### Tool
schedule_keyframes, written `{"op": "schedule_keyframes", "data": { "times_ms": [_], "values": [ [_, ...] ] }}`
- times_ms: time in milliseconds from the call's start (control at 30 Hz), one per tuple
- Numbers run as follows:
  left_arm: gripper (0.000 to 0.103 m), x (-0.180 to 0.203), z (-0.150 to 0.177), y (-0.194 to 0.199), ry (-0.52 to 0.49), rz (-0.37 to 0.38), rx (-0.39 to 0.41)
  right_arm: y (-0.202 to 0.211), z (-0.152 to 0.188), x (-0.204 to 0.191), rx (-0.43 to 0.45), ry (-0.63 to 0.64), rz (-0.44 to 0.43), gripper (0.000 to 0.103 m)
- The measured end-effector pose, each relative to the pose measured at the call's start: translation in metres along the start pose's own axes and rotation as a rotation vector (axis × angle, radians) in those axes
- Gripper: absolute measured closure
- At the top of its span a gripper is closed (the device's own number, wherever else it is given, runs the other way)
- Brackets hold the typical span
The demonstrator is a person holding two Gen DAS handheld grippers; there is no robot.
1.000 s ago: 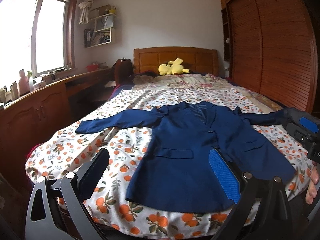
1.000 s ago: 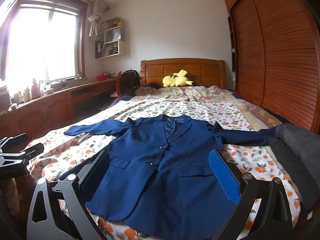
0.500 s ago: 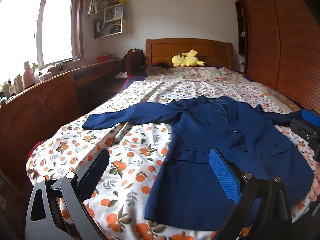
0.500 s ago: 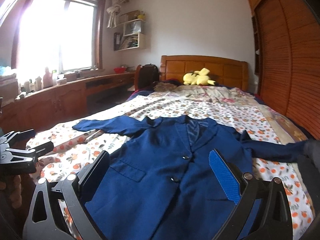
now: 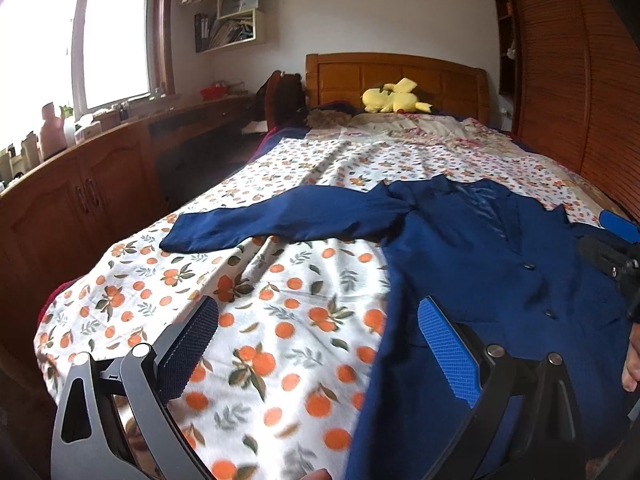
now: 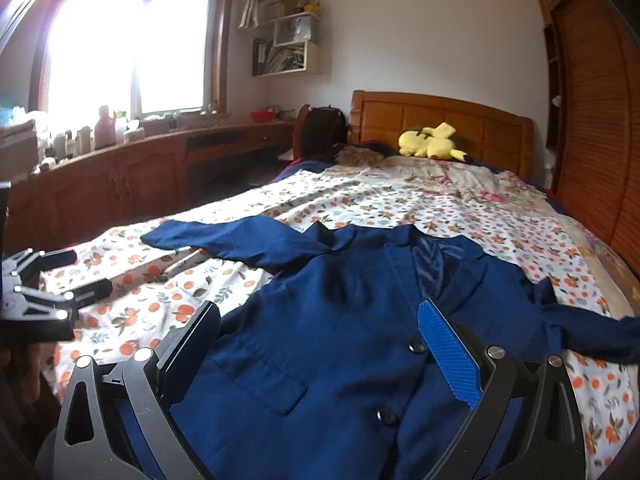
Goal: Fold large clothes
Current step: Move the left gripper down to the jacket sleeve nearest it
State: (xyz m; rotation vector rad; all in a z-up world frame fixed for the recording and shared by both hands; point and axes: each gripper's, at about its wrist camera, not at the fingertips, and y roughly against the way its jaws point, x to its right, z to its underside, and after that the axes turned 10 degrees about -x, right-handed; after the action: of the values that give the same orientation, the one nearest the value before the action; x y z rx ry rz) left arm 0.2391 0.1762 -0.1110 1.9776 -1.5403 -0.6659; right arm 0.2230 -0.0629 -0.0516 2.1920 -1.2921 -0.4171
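Observation:
A navy blue suit jacket [image 5: 492,264] lies flat, front up and buttoned, on the bed with both sleeves spread out; it also fills the right wrist view [image 6: 340,344]. Its left sleeve [image 5: 280,220] stretches toward the bed's left edge. My left gripper [image 5: 320,344] is open and empty, low over the sheet beside the jacket's left hem. My right gripper [image 6: 320,344] is open and empty, just above the jacket's lower front. The left gripper shows at the left edge of the right wrist view [image 6: 52,284], the right gripper at the right edge of the left wrist view [image 5: 616,248].
The bed has an orange-print sheet [image 5: 280,288] and a wooden headboard [image 5: 396,76] with a yellow plush toy [image 5: 394,98]. A wooden desk and cabinets [image 5: 80,200] run along the left under the window. A slatted wardrobe [image 5: 580,80] stands on the right.
Both grippers have moved forward, lower and closer to the bed and swung left; the jacket looks larger and nearer. The jacket itself has not moved. Both jaws stay open.

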Motion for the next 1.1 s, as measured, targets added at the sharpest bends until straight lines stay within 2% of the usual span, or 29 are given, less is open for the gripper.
{"op": "schedule_keyframes", "data": {
  "times_ms": [200,367,633,867,1100],
  "values": [
    [0.002,-0.025,-0.027,-0.037,-0.018,-0.021,-0.028,-0.056,0.006,0.002,-0.080,0.008,-0.025,0.007],
    [0.002,-0.047,-0.048,-0.067,-0.009,0.018,-0.061,-0.082,0.007,0.006,-0.129,0.005,-0.047,0.007],
    [0.003,-0.083,-0.081,-0.123,0.063,0.062,-0.127,-0.084,-0.001,0.007,-0.132,0.012,-0.062,0.007],
    [0.007,-0.112,-0.104,-0.166,0.134,0.054,-0.177,-0.067,-0.015,0.010,-0.100,0.014,-0.073,0.007],
    [0.022,-0.156,-0.118,-0.221,0.272,0.043,-0.275,-0.056,-0.026,0.013,-0.077,0.012,-0.076,0.007]
  ]
}}
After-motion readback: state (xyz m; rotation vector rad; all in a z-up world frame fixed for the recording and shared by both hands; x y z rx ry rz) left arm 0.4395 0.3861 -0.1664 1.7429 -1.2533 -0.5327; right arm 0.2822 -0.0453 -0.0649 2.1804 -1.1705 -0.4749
